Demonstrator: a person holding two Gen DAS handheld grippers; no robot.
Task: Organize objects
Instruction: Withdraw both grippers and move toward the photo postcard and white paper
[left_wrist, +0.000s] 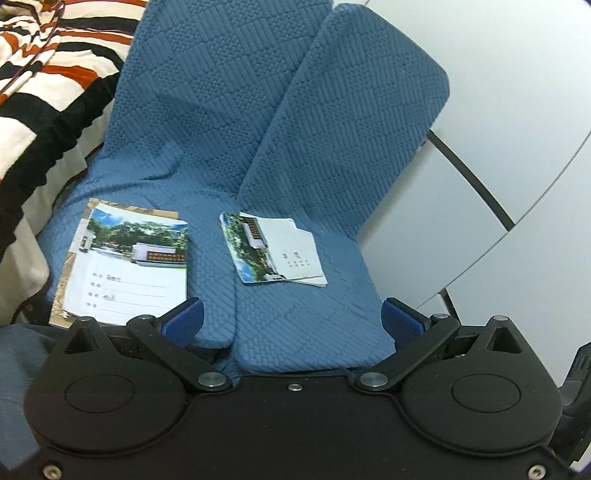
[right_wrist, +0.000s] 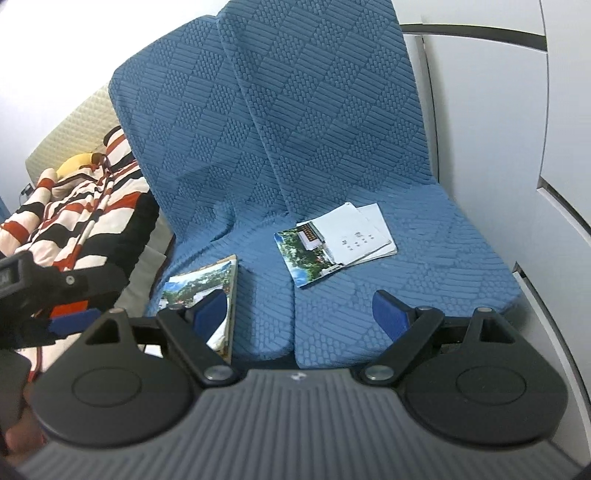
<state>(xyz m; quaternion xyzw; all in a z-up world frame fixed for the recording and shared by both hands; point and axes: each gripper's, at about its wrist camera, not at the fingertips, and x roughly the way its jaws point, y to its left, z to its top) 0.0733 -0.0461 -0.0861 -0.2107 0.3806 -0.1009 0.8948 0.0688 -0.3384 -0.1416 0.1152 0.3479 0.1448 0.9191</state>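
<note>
Two lots of paper lie on the blue quilted seat cushion (left_wrist: 295, 325), well apart: a booklet stack (left_wrist: 125, 266) toward the left edge, resting on a brown sheet, and a looser set of leaflets (left_wrist: 275, 253) nearer the middle, fanned so the lower sheets stick out.

We read both tools as empty and spread wide. The left gripper (left_wrist: 291, 321) hangs over the front edge of the cushion with nothing between its blue pads; the right gripper (right_wrist: 299, 314) does the same in its own view, one pad overlapping the booklet stack only by line of sight — contact we cannot confirm.

Risks as we judge them:
- Thin, flat paper on soft padding — pads may slide over the top sheet or pinch fabric instead.
- Lifting the fanned leaflets by one corner could shed the loose under-sheets.
- The booklet stack sits near the cushion's left edge, beside the striped blanket (left_wrist: 44, 74); a push there could tip it off the seat.
- Both tools hang close side by side, so a clash is possible.
</note>
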